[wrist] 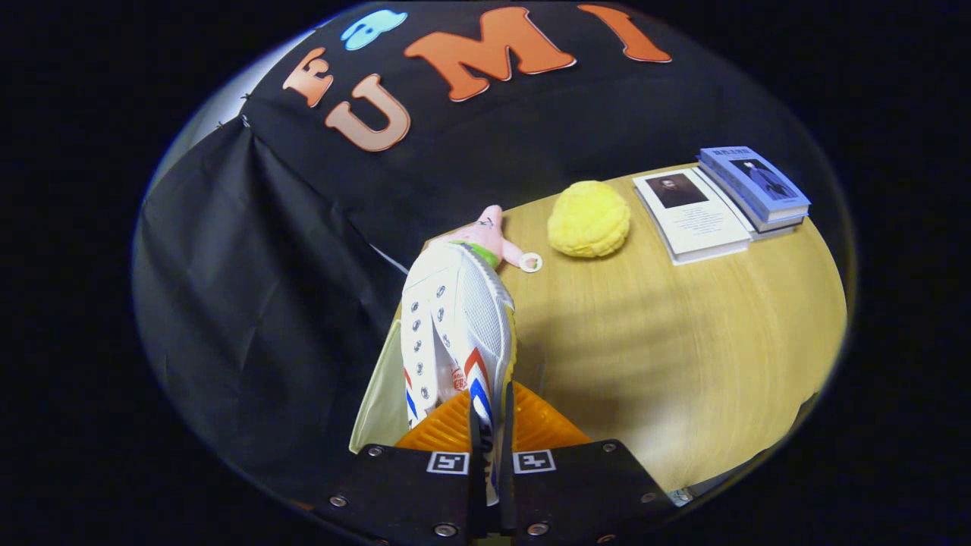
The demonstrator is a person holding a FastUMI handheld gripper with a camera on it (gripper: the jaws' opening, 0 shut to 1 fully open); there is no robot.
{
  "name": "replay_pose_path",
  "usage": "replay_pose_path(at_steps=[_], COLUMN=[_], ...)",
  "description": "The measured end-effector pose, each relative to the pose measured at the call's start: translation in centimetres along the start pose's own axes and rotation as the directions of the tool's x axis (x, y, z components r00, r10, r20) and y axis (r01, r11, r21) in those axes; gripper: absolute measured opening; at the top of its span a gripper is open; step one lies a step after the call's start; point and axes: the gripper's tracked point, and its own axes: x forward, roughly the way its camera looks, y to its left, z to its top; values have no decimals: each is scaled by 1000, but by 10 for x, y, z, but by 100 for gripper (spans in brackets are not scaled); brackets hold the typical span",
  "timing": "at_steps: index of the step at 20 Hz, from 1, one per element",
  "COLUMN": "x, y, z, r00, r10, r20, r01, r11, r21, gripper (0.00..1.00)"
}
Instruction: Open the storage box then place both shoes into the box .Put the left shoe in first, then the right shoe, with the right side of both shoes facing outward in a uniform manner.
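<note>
- Gripper view: the tool (491, 444) has its two fingers drawn close together, pinching a thin edge of the white shoe (455, 326) between them; both fingers press on that edge
- The white shoe reaches forward from the fingers, lifted off the surface (683, 341) and turned so its laced upper and red and blue side stripes face the camera, its far end pointing toward the booth's black cloth wall (265, 303)
- Just under the shoe, beside the fingers, lies an orange ribbed part (542, 425) and, to its left, a pale panel (379, 402) at the surface's near left edge; whether these belong to the storage box I cannot tell
- Past the shoe's far end a pink plush toy (491, 231) lies near the surface's back edge, with a small round tag (530, 262) just beside it
- To the right of the toy sits a yellow knitted round object (589, 218), and farther right a white booklet (692, 214) lies touching a stack of blue books (755, 186) at the back right corner
- The wide wooden stretch of the surface to the right of the shoe and ahead of the tool is bare, out to its curved right edge
</note>
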Motion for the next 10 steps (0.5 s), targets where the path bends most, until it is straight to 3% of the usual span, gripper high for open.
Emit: replay_pose_path(at_steps=[3,6,10], x=[21,46,64], y=[34,53,43], z=[-13,-31,-69], r00=[998,994,982], r10=[30,58,-25], r20=[-48,-94,-188], r01=[-34,-65,-8], r11=[996,995,985], r21=[-79,-74,-173], gripper=[7,7,7])
